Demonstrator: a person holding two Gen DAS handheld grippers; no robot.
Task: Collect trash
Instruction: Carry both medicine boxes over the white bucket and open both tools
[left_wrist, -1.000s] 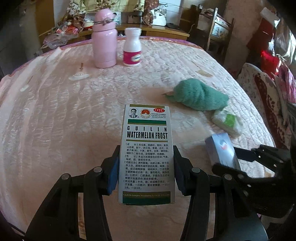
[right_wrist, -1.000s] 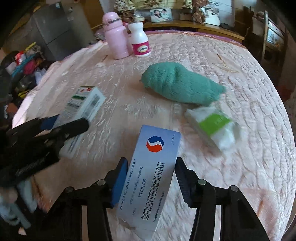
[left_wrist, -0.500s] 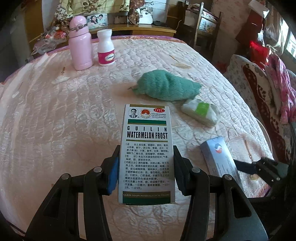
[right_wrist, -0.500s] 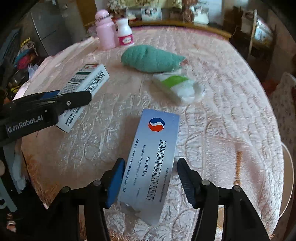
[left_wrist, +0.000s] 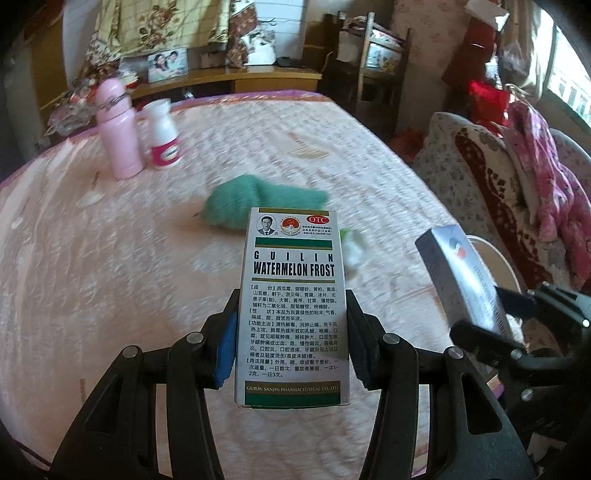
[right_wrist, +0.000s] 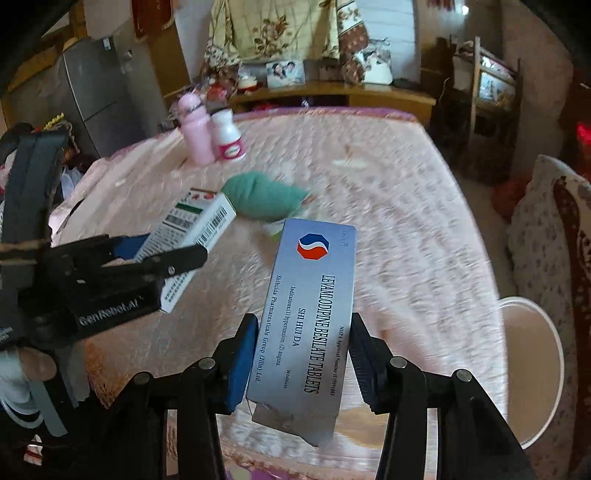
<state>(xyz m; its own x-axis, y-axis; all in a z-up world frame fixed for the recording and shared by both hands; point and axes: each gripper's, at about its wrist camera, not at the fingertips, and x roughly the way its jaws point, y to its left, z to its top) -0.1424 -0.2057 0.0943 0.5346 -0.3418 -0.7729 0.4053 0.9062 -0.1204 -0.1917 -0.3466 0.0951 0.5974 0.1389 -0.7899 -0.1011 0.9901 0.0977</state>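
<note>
My left gripper (left_wrist: 291, 332) is shut on a white and green medicine box marked Watermelon Frost (left_wrist: 291, 288), held upright above the pink quilted table (left_wrist: 110, 258). The same box (right_wrist: 192, 229) and left gripper (right_wrist: 155, 254) show at the left of the right wrist view. My right gripper (right_wrist: 303, 354) is shut on a silver tablet box with a red and blue logo (right_wrist: 310, 295), its lower flap torn open. That silver box (left_wrist: 458, 273) appears at the right of the left wrist view. A white round bin (right_wrist: 535, 365) stands low beside the table's right edge.
A green cloth (left_wrist: 258, 203) and a small green and white packet (left_wrist: 352, 247) lie mid-table. A pink flask (left_wrist: 118, 129) and a white bottle with a pink label (left_wrist: 162, 136) stand at the far side. A patterned cushion (left_wrist: 498, 192) and chairs stand to the right.
Both grippers have lifted and drawn back from the table with their boxes, swinging toward the right edge. The white bin has come into the right wrist view.
</note>
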